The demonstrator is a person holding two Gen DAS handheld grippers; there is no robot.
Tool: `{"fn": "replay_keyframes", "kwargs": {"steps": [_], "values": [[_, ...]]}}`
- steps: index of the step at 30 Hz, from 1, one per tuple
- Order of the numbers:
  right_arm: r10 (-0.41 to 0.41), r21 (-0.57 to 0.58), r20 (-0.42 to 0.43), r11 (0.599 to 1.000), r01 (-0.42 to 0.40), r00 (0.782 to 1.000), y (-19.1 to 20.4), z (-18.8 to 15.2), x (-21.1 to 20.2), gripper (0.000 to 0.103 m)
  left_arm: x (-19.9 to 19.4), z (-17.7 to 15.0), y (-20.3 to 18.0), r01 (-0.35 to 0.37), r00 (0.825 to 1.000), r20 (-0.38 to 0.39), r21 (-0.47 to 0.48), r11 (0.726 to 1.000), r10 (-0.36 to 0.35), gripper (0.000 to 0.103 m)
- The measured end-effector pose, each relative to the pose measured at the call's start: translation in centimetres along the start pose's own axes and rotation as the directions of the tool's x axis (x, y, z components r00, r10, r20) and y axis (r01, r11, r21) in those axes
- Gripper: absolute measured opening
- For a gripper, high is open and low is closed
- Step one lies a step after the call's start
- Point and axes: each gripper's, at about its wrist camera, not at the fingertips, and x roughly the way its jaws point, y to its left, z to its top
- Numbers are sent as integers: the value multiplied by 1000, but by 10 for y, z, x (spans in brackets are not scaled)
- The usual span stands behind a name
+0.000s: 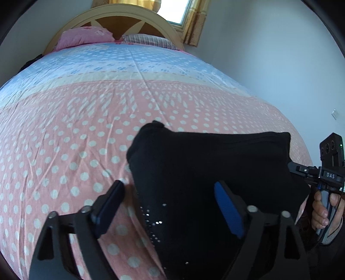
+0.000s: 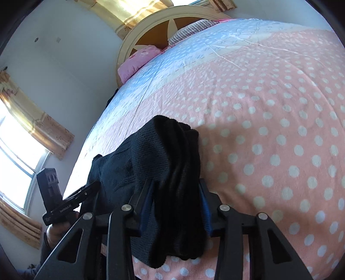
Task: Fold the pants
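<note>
**Black pants bunched near the foot of the bed**

The black pants point(image 1: 194, 172) lie in a heap on the pink polka-dot bedspread point(image 1: 75, 129). The right gripper point(image 2: 175, 206) is clamped on a thick fold of the fabric, its blue pads pressed into both sides. The left gripper point(image 1: 170, 206) stands wide apart, one finger over the bedspread, the other over the pants, holding nothing. A pink pillow point(image 1: 84, 37) rests against the headboard point(image 1: 129, 15).

Pants point(image 1: 204, 168) lie on bed point(image 1: 86, 129) (pillows point(image 1: 84, 38) behind).
</note>
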Motion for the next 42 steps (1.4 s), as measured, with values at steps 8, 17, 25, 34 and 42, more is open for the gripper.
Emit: {"fn": "replay_keyframes", "kwargs": {"steps": [8, 17, 25, 34, 42], "values": [[-36, -71, 44, 997, 39, 998, 15, -4, -5, 30, -4, -3, 2, 50, 999, 16, -26, 998, -49, 53], [-64, -151, 107, 985, 80, 992, 43, -8, -18, 27, -22, -8, -11, 16, 999, 49, 9, 1000, -16, 24], [-44, -198, 112, 978, 66, 993, 70, 1, -18, 27, -49, -8, -5, 23, 996, 91, -8, 1000, -23, 19], [-6, -277, 62, 961, 23, 998, 112, 18, 12, 26, -82, -7, 15, 4, 989, 145, -46, 999, 3, 19], [39, -354, 4, 935, -35, 999, 162, 31, 56, 26, -116, -5, 51, -75, 973, 209, -104, 992, 95, 19]]}}
